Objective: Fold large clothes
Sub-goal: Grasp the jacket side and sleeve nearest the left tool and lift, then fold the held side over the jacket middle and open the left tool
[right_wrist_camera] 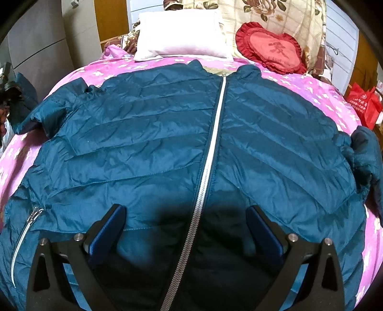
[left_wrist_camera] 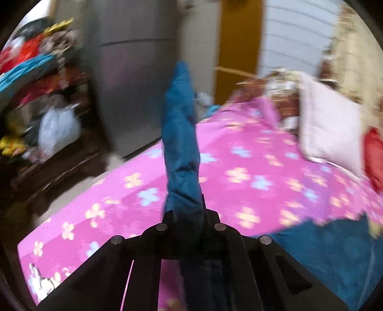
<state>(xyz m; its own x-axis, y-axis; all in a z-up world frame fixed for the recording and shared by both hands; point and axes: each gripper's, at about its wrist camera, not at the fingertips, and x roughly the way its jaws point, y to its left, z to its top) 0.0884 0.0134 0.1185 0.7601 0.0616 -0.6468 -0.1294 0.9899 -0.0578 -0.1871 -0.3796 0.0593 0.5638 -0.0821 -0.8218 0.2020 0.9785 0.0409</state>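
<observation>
A teal quilted jacket (right_wrist_camera: 155, 134) lies front up on the pink flowered bed sheet (right_wrist_camera: 311, 86), zipped with a white zipper (right_wrist_camera: 213, 148), collar toward the pillows. My right gripper (right_wrist_camera: 186, 215) is open and empty, hovering over the lower front of the jacket, one blue-padded finger on each side of the zipper. My left gripper (left_wrist_camera: 189, 215) is shut on the jacket's sleeve (left_wrist_camera: 182, 134) and holds it lifted above the bed; the view is motion-blurred. The jacket body shows at lower right in the left wrist view (left_wrist_camera: 323, 258).
A white pillow (right_wrist_camera: 179, 36), a red heart cushion (right_wrist_camera: 270, 47) and a floral pillow (right_wrist_camera: 275, 14) lie at the bed's head. A red bag (right_wrist_camera: 363, 105) stands at the right. A grey wardrobe (left_wrist_camera: 134, 71) and shelves piled with clothes (left_wrist_camera: 40, 83) stand left of the bed.
</observation>
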